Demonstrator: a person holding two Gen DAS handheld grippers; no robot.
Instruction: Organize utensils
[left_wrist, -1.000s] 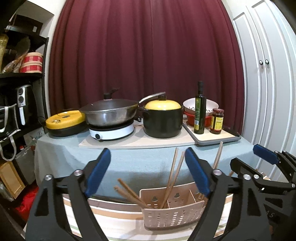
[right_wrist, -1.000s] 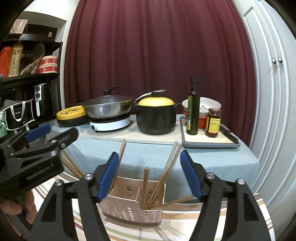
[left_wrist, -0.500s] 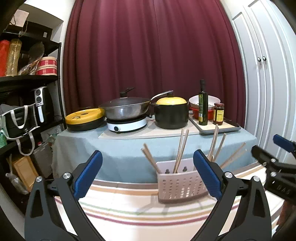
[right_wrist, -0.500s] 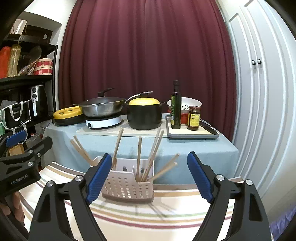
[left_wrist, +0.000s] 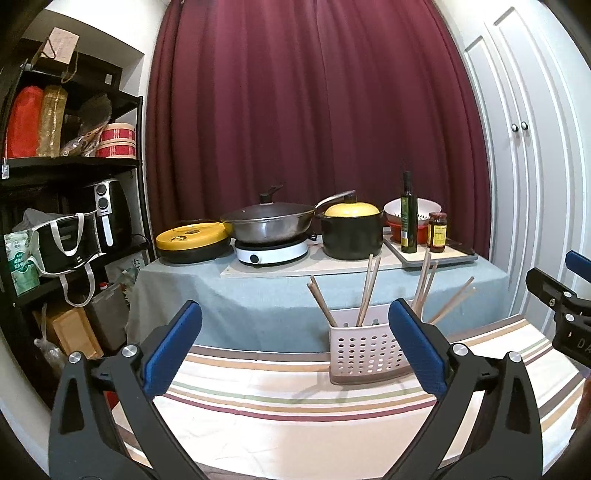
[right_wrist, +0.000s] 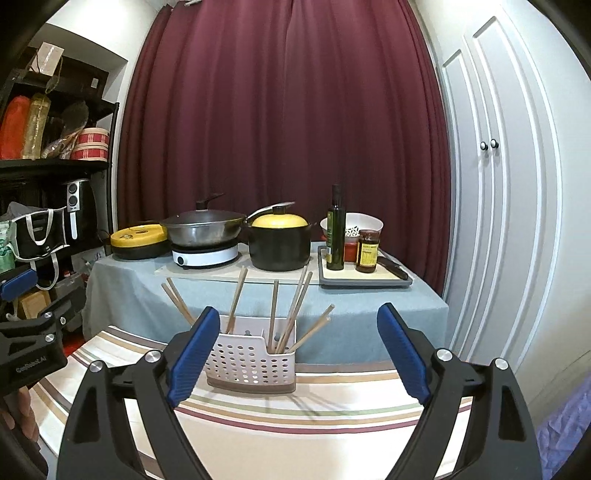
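Note:
A pale perforated utensil holder (left_wrist: 364, 352) (right_wrist: 251, 362) stands near the far edge of a striped tablecloth (left_wrist: 295, 406) (right_wrist: 314, 424). Several wooden chopsticks (left_wrist: 367, 291) (right_wrist: 274, 314) stick up out of its compartments, leaning different ways. My left gripper (left_wrist: 295, 347) hangs open above the cloth, short of the holder and a little to its left, with nothing between its blue pads. My right gripper (right_wrist: 299, 350) is open too, empty, with the holder just left of its centre line. Each gripper shows at the edge of the other's view.
Behind the striped table stands a grey-covered counter (left_wrist: 258, 295) with a yellow-lidded pan (left_wrist: 192, 236), a wok on a hotplate (left_wrist: 271, 225), a black pot (left_wrist: 351, 232), an oil bottle (left_wrist: 408, 218) and a jar (left_wrist: 437, 232). A black shelf unit (left_wrist: 55, 221) fills the left, white cupboard doors (left_wrist: 528, 184) the right.
Both grippers have drawn back and up from the holder, which now looks smaller and farther away. More of the striped cloth shows in front. The chopsticks stay in the holder.

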